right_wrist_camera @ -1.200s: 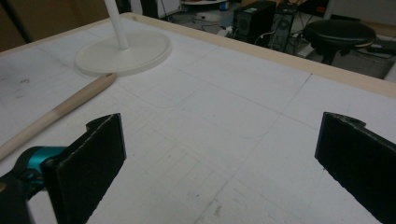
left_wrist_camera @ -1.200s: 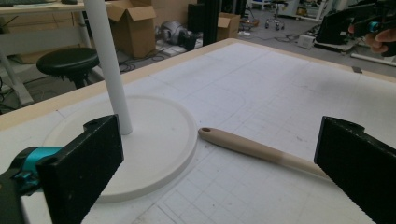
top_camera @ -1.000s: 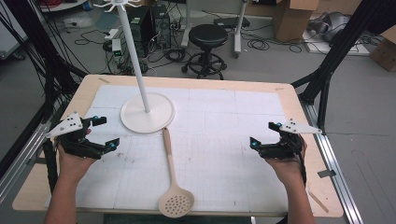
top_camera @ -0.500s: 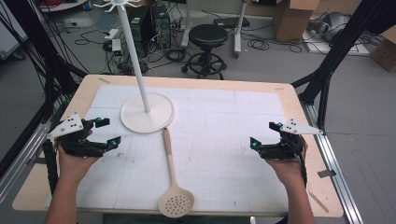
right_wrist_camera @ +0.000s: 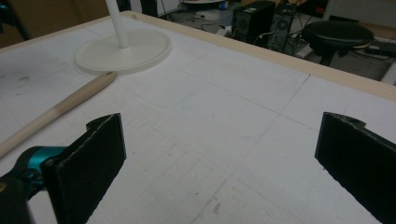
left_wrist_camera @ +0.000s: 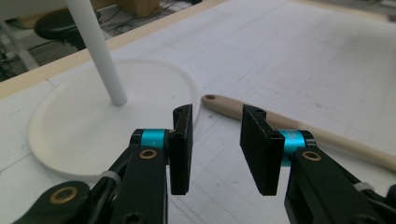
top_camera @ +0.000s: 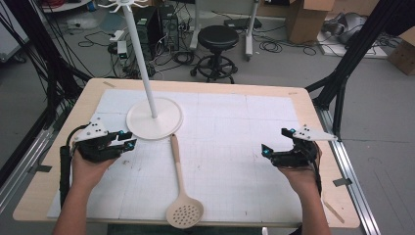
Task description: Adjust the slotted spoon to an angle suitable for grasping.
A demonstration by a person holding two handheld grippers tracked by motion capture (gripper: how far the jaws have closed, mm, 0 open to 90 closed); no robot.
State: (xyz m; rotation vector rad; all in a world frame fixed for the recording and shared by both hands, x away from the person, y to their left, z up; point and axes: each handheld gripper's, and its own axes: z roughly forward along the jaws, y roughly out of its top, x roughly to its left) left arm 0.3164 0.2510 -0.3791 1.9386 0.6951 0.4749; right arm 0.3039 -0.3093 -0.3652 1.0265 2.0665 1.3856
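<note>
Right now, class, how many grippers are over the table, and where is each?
2. The left gripper is held near the table's left edge, beside the white stand base. The right gripper is held near the right edge. Both are open, gripping nothing.

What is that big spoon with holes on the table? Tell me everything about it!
It is a slotted spoon, beige and plastic-looking. Its round bowl, dotted with small holes, lies at the near edge of the table. Its long straight handle points away toward the white stand's round base, with a small hanging hole at the tip. It lies flat on the white gridded mat. Neither gripper touches it; whether the tip touches the base is unclear.
</note>
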